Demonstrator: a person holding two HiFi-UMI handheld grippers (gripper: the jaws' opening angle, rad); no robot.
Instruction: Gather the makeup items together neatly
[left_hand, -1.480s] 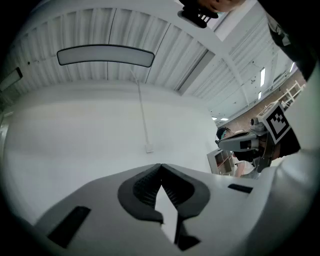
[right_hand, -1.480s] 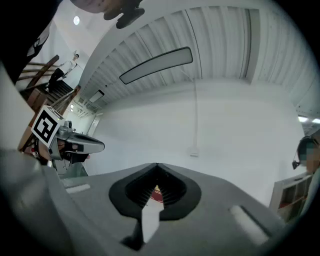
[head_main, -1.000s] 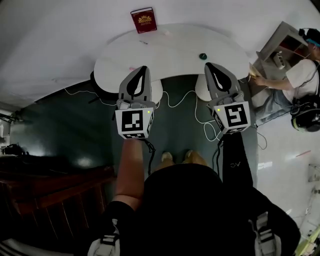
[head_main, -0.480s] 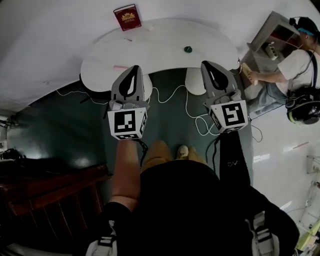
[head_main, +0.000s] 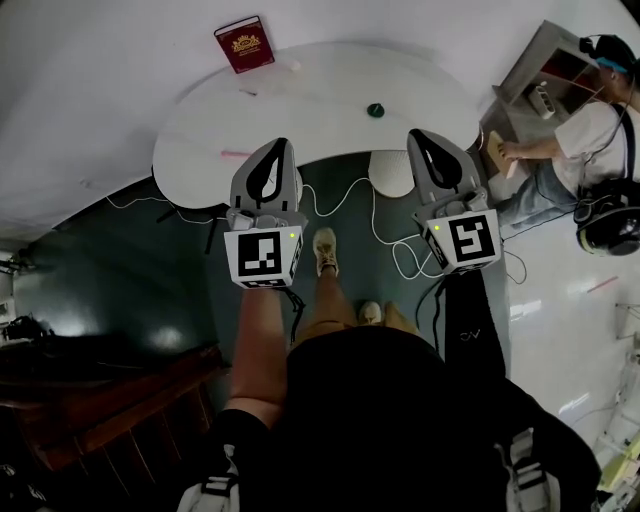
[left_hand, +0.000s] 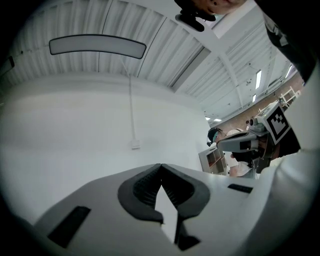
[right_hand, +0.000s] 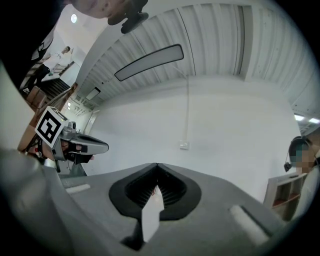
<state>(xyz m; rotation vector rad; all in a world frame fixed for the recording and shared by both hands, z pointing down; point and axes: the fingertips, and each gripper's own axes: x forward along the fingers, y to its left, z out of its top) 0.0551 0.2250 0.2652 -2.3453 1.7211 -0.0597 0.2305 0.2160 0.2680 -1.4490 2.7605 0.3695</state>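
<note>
A white curved table (head_main: 320, 100) stands ahead of me in the head view. On it lie a red box (head_main: 244, 44) at the far left, a pink stick (head_main: 236, 154) near the front left edge and a small dark green round item (head_main: 375, 110). My left gripper (head_main: 281, 142) is shut and empty, its tip over the table's front edge. My right gripper (head_main: 414, 133) is shut too, level with it and holding nothing. In the gripper views, the left gripper (left_hand: 161, 166) and the right gripper (right_hand: 157, 165) each point at a bare white wall.
Two white stools (head_main: 390, 172) sit under the table's front edge, and a white cable (head_main: 395, 245) trails over the dark floor. A person (head_main: 590, 130) sits at a shelf unit (head_main: 545, 70) on the right. Dark wooden furniture (head_main: 100, 390) fills the lower left.
I have taken a step: one foot now shows forward between the grippers. The table and red box have slid left in the head view. Both grippers stay shut and side by side.
</note>
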